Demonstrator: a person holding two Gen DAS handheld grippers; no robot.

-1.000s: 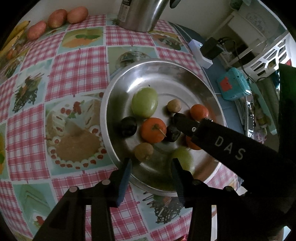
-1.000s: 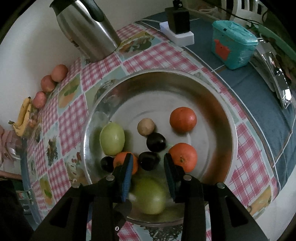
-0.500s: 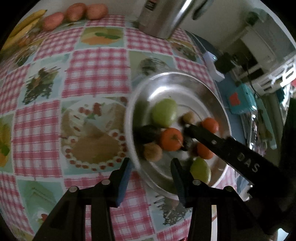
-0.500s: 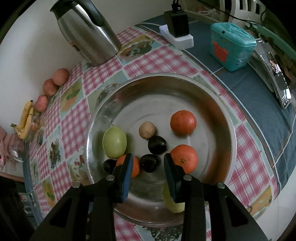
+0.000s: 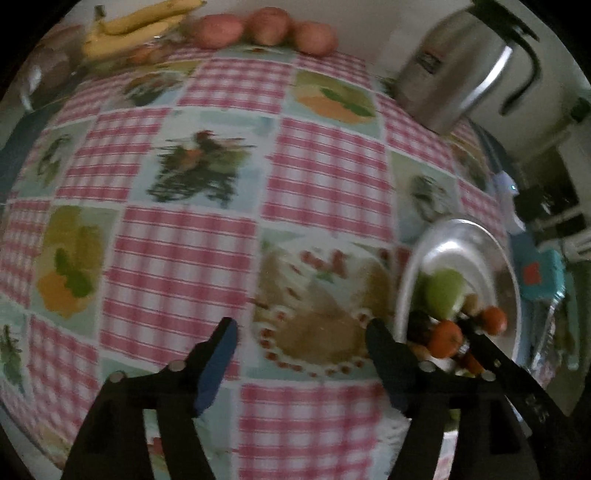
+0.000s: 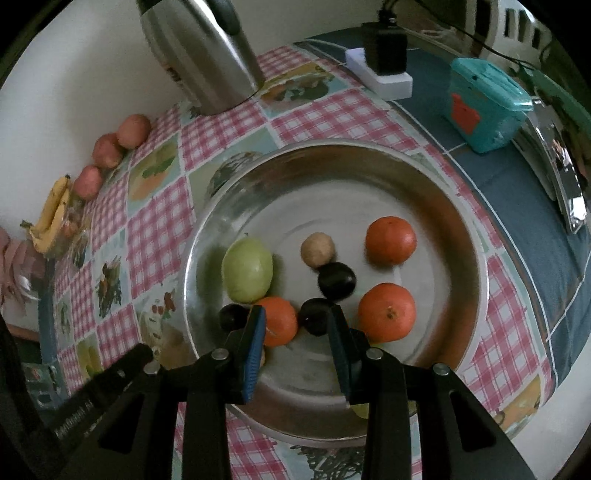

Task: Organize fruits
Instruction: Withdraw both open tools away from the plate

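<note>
A steel plate [image 6: 476, 258] holds a green fruit [image 6: 247, 269], three oranges [image 6: 390, 240], dark plums [image 6: 337, 280] and a small brown fruit [image 6: 317, 249]. My right gripper [image 6: 297, 317] hangs over the plate's near side, jaws a little apart with nothing between them. A second green fruit [image 6: 362, 410] peeks out behind its right finger. My left gripper [image 5: 301, 332] is over the tablecloth, left of the plate [image 5: 406, 280]; its jaws are opening and hold nothing. The right gripper's finger [image 5: 498, 362] reaches in over the fruit.
A steel kettle [image 6: 199, 55] stands behind the plate. Bananas [image 5: 136, 29] and three reddish fruits [image 5: 266, 26] lie along the wall. A teal box [image 6: 484, 107] and a white power strip [image 6: 380, 70] with a black plug sit at the right.
My left gripper has swung left off the plate onto the tablecloth and its jaws have widened. The right gripper has hardly moved; the green fruit under it has slipped behind its right finger.
</note>
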